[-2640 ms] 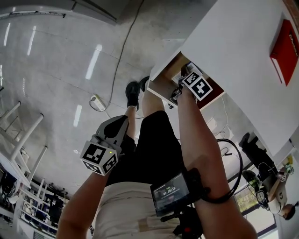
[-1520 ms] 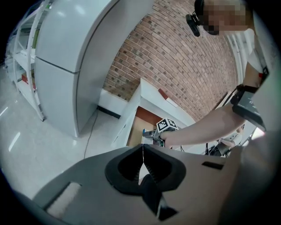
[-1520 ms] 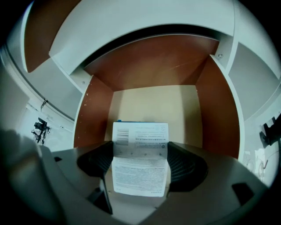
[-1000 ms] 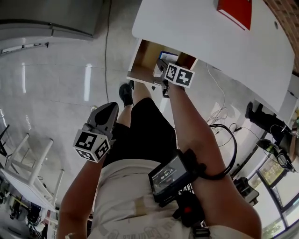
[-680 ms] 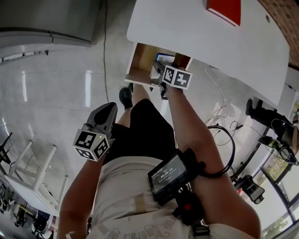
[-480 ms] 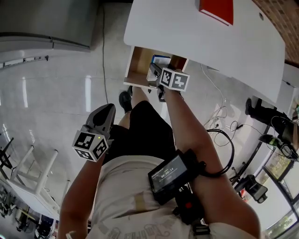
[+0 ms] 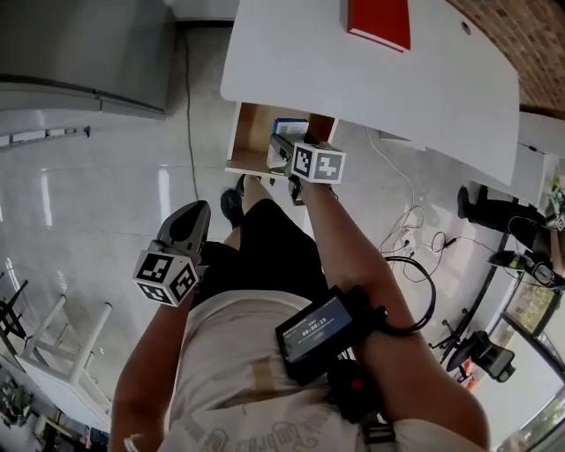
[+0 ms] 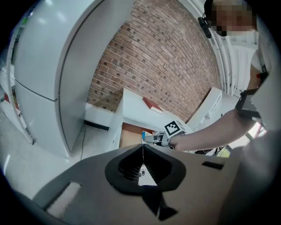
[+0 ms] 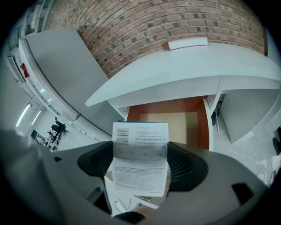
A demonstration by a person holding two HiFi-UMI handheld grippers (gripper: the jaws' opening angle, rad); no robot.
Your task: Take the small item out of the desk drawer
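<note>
First, from the head view: the right gripper (image 7: 281, 146) reaches toward 12 o'clock, over the open drawer (image 7: 252, 137) under the white desk (image 7: 371, 84). A small box (image 7: 289, 126) shows at its tip. A red book (image 7: 378, 22) lies on the desk at 1 o'clock. The left gripper (image 7: 187, 228) hangs at 8 o'clock, well apart from the drawer, beside the person's leg.

From the left gripper view, the jaws are pressed together with nothing between them. The desk, drawer and right gripper lie beyond at 12 o'clock, before a brick wall (image 8: 167, 52).

From the right gripper view, both jaws clamp the small box, its printed white face with a barcode toward the camera. Past its top edge, at 12 o'clock, the drawer stands open.
</note>
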